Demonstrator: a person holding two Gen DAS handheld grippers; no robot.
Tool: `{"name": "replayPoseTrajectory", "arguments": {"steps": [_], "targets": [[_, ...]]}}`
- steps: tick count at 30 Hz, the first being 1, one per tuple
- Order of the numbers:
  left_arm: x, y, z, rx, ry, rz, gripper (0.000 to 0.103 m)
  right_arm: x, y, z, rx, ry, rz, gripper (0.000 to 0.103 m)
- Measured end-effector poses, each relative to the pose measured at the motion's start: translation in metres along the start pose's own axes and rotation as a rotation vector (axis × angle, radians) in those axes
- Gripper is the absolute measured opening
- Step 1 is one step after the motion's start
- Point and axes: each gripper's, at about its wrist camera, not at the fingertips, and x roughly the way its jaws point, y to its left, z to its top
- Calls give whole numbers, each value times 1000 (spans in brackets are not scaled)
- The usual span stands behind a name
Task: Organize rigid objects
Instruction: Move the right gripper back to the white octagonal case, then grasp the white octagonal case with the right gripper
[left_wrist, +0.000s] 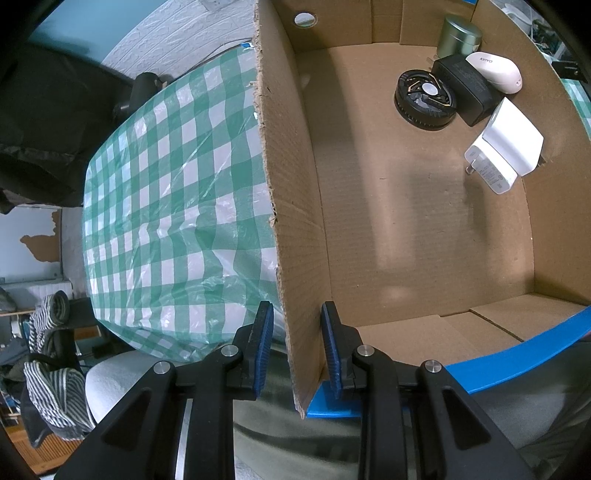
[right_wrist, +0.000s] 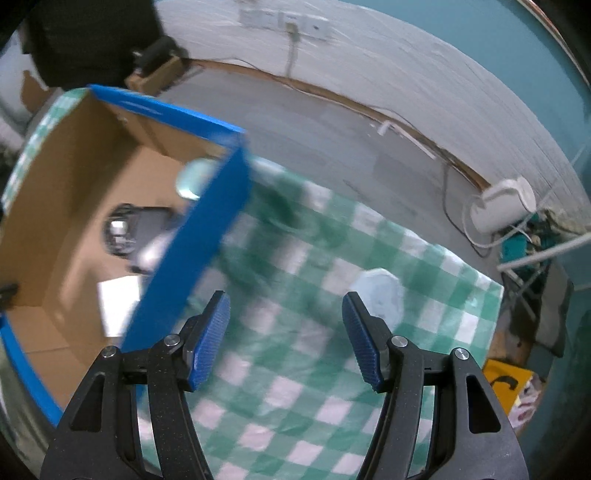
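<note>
Seemingly "KINYO", white case (left_wrist: 495, 72)

Cardboard box (left_wrist: 406, 221), brown inside, blue outside, open top, sits on checked cloth. Far right corner holds a cluster: green metal tin (left_wrist: 460, 35) upright at the back wall; black round fan-like part (left_wrist: 424, 99) flat on the floor; black power adapter (left_wrist: 467, 88) just beside it, touching; white oval case (left_wrist: 496, 72) behind the adapter; white plug charger (left_wrist: 506, 147) nearer, prongs pointing left. Pale octagonal object (right_wrist: 380, 295) lies on the cloth outside the box, blurred.
</note>
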Motion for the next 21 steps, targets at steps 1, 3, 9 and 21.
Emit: {"name": "replayPoseTrajectory", "arguments": {"steps": [1,3,9,21], "targets": [[0,0,0,0,0,0,28,5,-7,-1,10,11,-11,63],[-1,0,-1,2,1,2,28,17,-20,-2,27,35,-28,63],[-1,0,-1,0,2,0,28,42,-48,-6,48,78,-80,63],[-1,0,-1,1,1,-1,28,81,-74,-8,78,117,-112,63]]}}
